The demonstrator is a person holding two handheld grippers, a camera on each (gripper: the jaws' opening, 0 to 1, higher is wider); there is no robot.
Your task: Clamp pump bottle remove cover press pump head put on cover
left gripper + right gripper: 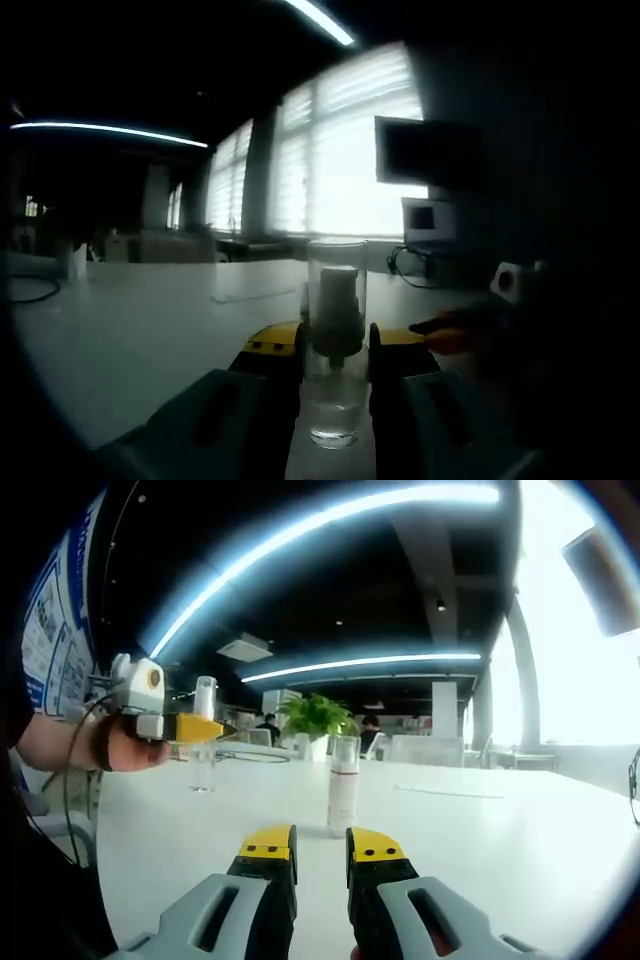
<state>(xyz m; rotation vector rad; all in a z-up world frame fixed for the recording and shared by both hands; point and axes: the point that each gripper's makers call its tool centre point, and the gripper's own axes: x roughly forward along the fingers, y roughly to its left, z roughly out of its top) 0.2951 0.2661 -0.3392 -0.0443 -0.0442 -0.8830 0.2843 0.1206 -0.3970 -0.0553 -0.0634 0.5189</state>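
A clear pump bottle (pixel 334 300) with a white pump head under a see-through cover stands upright on the white table (pixel 150 320). My left gripper (pixel 335 352) is shut on its lower body, one yellow-tipped jaw on each side. In the right gripper view that same left gripper (pixel 196 727), held by a hand, clamps the bottle (pixel 203 765) at the far left. My right gripper (pixel 322 848) hovers low over the table, open by a narrow gap with nothing between its jaws. It is well to the right of the clamped bottle.
A second capped bottle (pixel 343 788), white and taller, stands just beyond the right jaws. A potted plant (pixel 316 720) is further back. A dark orange-tipped shape (pixel 450 338), a white block (pixel 508 281) and cables (pixel 410 268) sit right of the clamped bottle.
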